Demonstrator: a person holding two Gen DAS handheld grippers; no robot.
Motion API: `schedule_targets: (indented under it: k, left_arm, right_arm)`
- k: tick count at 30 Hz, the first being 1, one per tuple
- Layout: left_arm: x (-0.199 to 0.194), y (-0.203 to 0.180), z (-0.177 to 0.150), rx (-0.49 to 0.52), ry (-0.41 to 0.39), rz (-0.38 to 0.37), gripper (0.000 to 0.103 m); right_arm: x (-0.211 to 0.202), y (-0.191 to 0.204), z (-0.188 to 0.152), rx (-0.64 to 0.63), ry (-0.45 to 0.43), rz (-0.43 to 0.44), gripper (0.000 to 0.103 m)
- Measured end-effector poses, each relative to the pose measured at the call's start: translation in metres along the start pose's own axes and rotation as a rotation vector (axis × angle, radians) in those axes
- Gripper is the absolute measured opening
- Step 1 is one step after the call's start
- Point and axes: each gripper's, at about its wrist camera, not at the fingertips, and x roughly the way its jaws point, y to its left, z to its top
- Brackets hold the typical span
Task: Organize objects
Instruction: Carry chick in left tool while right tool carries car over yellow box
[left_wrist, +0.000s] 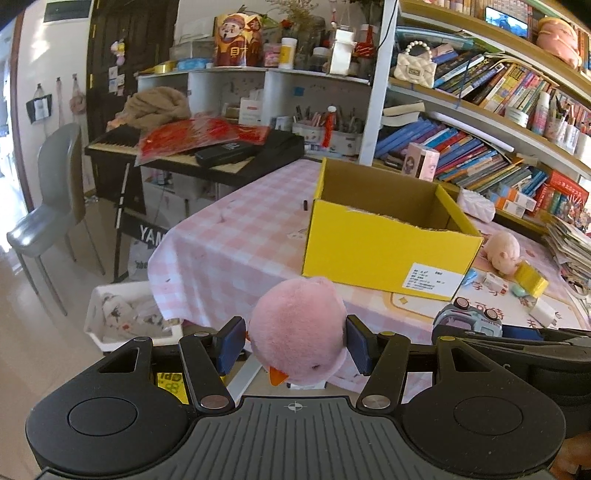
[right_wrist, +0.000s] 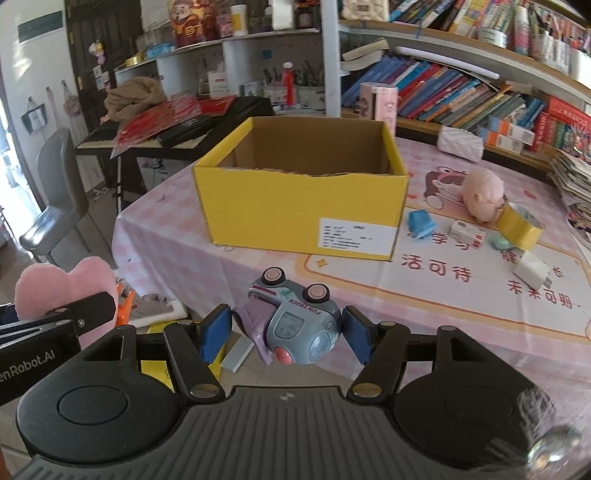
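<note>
Left gripper (left_wrist: 293, 347) pinching a pink plush (left_wrist: 297, 332) and right gripper (right_wrist: 286, 334) clamping an upturned toy truck (right_wrist: 291, 325), both short of the apparently empty yellow box (right_wrist: 295, 206) ahead, sorting barely begun.

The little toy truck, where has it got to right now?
The toy truck sits upside down between the right tongs, at the near table edge, in front of the yellow box. The left wrist view shows it right of the pink plush.
</note>
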Motion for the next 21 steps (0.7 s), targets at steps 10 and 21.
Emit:
schedule_targets:
  k: [10,21]
  left_arm:
    - [0.010,-0.015,0.028,0.043,-0.030,-0.050,0.058]
    - [0.050,-0.042,0.084,0.070,-0.091,-0.056,0.058]
  right_arm:
    - [-0.004,-0.009,0.014,-0.014,-0.055,-0.031,0.064]
    - [0.022,-0.027,0.075,-0.052,-0.163,-0.014,0.064]
